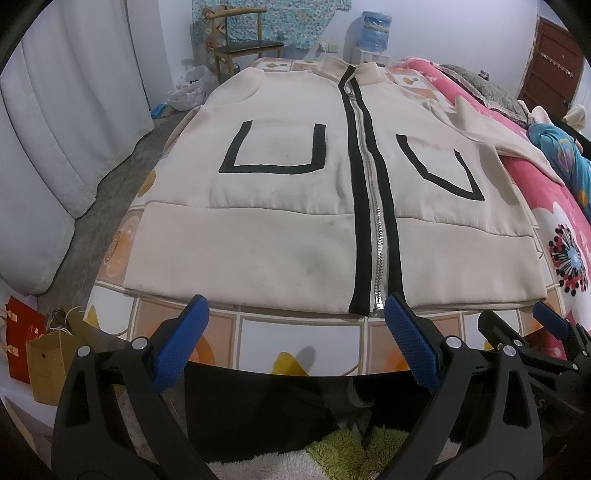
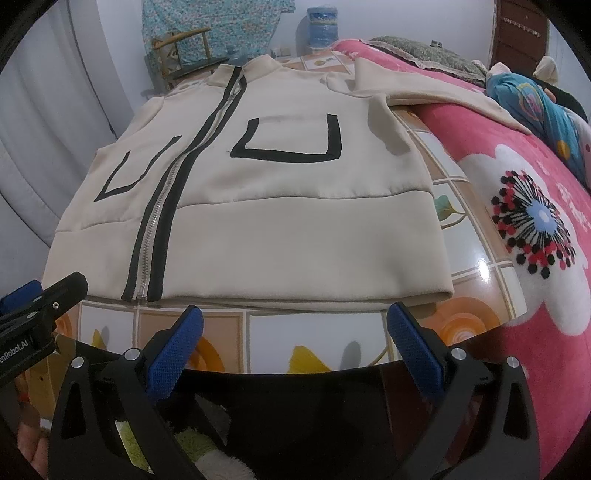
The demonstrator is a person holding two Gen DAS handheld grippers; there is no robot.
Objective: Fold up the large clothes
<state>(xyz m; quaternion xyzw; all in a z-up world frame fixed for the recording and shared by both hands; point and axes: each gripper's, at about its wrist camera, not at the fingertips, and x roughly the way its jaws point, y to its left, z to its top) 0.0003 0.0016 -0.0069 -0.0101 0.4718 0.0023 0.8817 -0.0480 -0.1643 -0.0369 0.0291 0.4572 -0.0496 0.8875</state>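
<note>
Cream jacket [image 1: 295, 206] lies flat and unfolded; left gripper [image 1: 295, 314] and right gripper [image 2: 295, 321], jaws wide and empty, likely must take its hem next.

Left claw [image 1: 295, 317], right claw [image 2: 295, 325]: black frames, blue textured pads [image 1: 410, 343], silver screws.

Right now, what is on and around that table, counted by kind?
Cream jackets: 1, laid flat and zipped on the tiled table
Grippers: 2, left gripper and right gripper, both open, short of the hem
Pink floral blankets: 1
Wooden chairs: 1
Water bottles: 1
Paper bags: 2, red and tan
Total: 8, besides the table
</note>
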